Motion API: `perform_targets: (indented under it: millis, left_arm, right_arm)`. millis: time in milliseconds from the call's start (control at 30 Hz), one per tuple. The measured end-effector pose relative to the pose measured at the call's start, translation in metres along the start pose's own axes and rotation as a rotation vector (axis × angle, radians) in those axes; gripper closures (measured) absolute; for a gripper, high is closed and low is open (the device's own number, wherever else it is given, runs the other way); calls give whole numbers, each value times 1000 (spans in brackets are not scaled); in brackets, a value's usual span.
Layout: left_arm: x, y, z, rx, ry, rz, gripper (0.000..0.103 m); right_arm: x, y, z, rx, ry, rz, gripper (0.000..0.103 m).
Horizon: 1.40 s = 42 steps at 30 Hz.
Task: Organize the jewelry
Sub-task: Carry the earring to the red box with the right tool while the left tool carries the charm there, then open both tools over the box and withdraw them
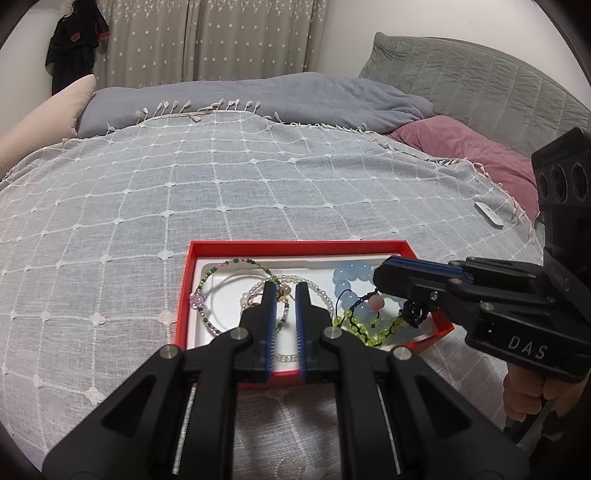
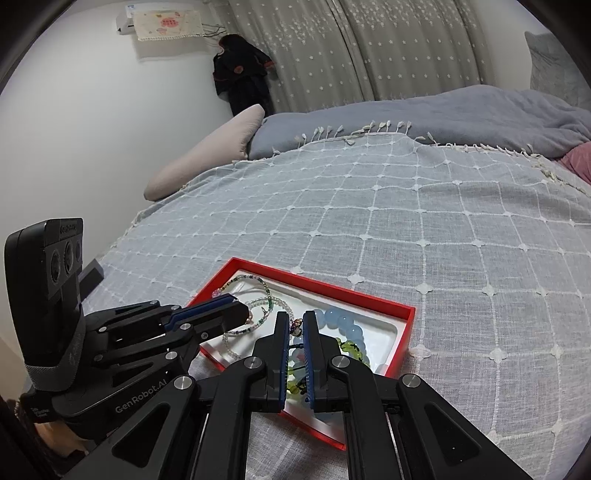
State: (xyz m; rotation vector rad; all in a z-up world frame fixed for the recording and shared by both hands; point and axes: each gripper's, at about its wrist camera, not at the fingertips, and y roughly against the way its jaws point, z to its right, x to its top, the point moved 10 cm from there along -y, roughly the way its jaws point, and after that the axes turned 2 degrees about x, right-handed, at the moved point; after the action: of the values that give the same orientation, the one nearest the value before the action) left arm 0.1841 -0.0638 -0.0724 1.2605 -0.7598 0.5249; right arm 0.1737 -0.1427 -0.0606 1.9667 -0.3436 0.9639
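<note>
White remote [image 1: 488, 215], left view only, air conditioner [image 2: 127, 16], right

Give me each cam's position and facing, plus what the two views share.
Left wrist: on the left gripper, looking down-forward over the red tray on the bed; the right gripper enters from the right, with a hand under it.
Right wrist: on the right gripper, same tilt, from the tray's right side; the left gripper enters from the left.
Shared: tray, blue bead bracelet, checked bedspread, curtains.

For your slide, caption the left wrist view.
Both grippers over bead bracelets in a red tray on a bed.
</note>
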Motion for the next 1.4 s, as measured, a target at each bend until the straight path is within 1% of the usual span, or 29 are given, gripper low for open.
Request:
perform_targets:
  millis: [33,67,100,133,167,200,333,400,500,533,567,600,633,733,800,867,933,1000,1167,1400]
  left_arm:
    - [0,-1,1,-3,-3,-5,91]
    - [0,-1,1,-4,-6,-9,88]
    - [-1,-1,2,-4,-12,-10,82]
    - [-1,0,3,-2,-19,-10,78]
    - [-1,0,3,-1,-25,-11,72]
    - [-2,0,4,1,-32,-10,68]
    - [-2,4,9,10,-63,-8,64]
    - [-1,6,10,11,-69,-2,54]
    - [-1,12,8,22,-64,0,51]
    - [-2,13,6,20,-55,-5,50]
    - [-3,16,5,13,-47,-8,45]
    - [-3,18,3,11,-42,-7,38]
    - [-4,21,1,12,-39,-2,36]
    - [-5,30,-2,14,-33,0,33]
    - [-8,34,-6,18,-25,-3,26]
    - [-12,37,-10,26,-19,-10,25]
    - [-17,39,-13,33,-15,-23,24]
    - [-24,41,-16,29,-3,-42,21]
    - [-45,46,-24,8,32,-88,20]
    - [-76,56,-37,34,35,-135,19]
  right_arm:
    - [0,-1,0,1,-2,-5,93]
    - [-1,-1,0,1,-3,-11,91]
    - [-2,-2,0,-1,-5,-17,90]
    - [-2,-3,1,-6,-5,-26,89]
    - [-3,-4,2,-11,-4,-34,89]
    - [-4,-5,2,-14,-2,-43,88]
    - [-5,-6,3,-16,-5,-54,83]
    - [-5,-4,3,-16,-2,-53,80]
    - [-4,0,2,-15,-2,-46,70]
    - [-4,1,2,-13,-3,-44,60]
    - [-3,4,3,-10,-6,-38,44]
    - [-2,6,3,-6,-10,-28,38]
    - [-1,10,3,1,-13,-15,34]
    - [0,15,0,6,-9,-12,34]
    - [0,18,-2,5,-3,-10,33]
    - [-2,20,-3,1,1,-13,30]
    - [-5,22,-3,-4,7,-19,29]
    - [-10,25,-1,-21,21,-26,28]
    - [-21,30,6,-57,51,-40,22]
    - [-40,36,9,-79,85,-66,19]
